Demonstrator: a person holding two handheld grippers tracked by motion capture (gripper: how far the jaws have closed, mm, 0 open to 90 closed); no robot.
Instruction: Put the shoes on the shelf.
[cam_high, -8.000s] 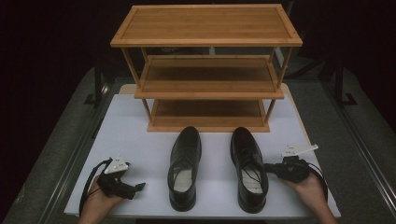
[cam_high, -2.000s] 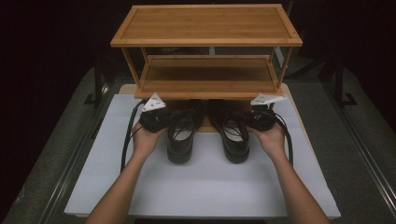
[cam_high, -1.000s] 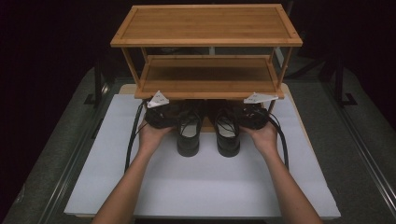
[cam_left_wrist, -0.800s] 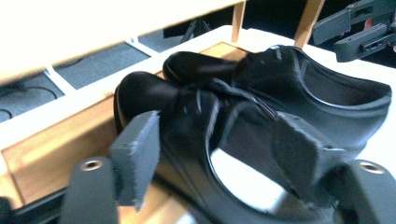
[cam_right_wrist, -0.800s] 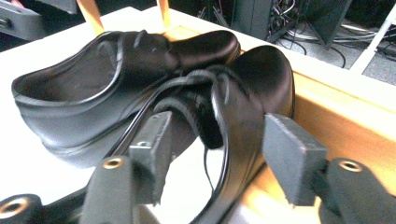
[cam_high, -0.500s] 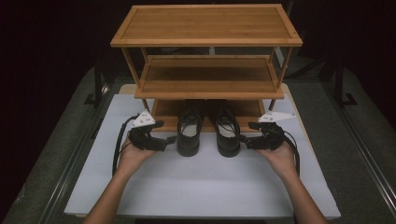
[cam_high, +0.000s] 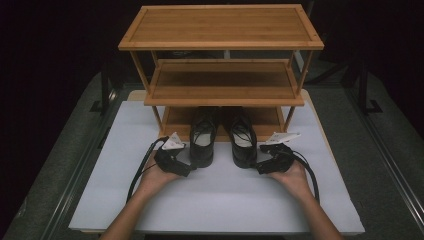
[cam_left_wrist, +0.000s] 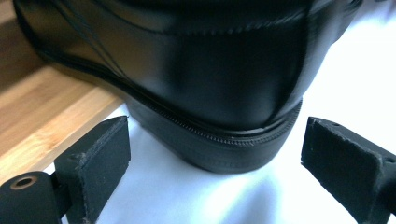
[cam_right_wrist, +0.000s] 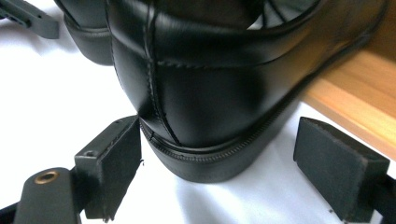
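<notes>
Both shoes were parked toe-first on the bottom tier of the wooden rack, heels overhanging onto the white board: left shoe and right shoe side by side. My left gripper and right gripper had just been opening, jaws wide and clear of each heel, nothing gripped. Placement looked done to me; what was left was backing both hands off
</notes>
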